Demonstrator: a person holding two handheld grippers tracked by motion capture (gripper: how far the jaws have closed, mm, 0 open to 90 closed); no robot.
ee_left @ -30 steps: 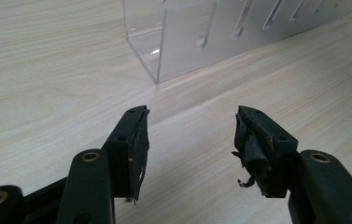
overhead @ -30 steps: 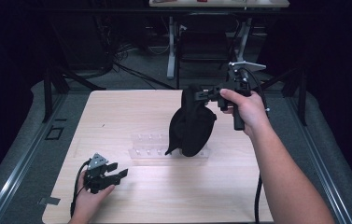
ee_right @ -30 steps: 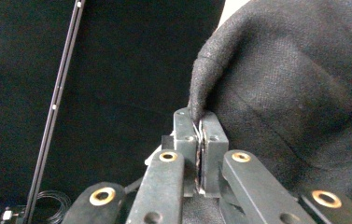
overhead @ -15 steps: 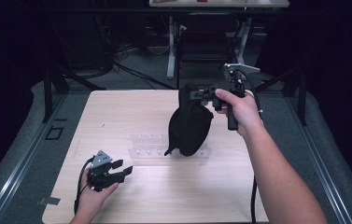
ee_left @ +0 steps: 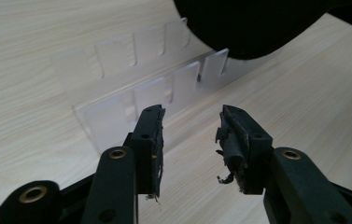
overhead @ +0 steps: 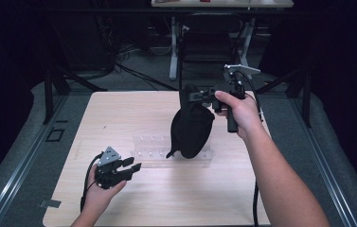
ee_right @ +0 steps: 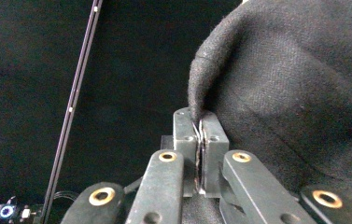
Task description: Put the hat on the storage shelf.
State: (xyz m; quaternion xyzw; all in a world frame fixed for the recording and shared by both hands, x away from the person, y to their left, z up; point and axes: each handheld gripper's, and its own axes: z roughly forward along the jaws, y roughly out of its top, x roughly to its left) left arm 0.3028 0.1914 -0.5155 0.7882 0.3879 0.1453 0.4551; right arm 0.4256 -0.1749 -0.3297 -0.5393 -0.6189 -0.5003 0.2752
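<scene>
Two grippers are working here. We are pinching the edge of a black cloth bag (overhead: pixel 190 130) with our right gripper (overhead: pixel 196 96), jaws pressed together on the fabric, so the bag is hanging over a clear slotted rack (overhead: pixel 150 147) on the table (overhead: pixel 119 109). Our left gripper (overhead: pixel 132 165), near the rack, has just been closing, its jaws parted around nothing.

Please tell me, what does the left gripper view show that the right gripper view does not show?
Left gripper view: the left gripper, whose fingers have just been closing with nothing between them, the clear slotted rack and the wooden table. Right gripper view: the right gripper pinching an edge of the cloth, against a dark background. Both share the black cloth bag.
</scene>
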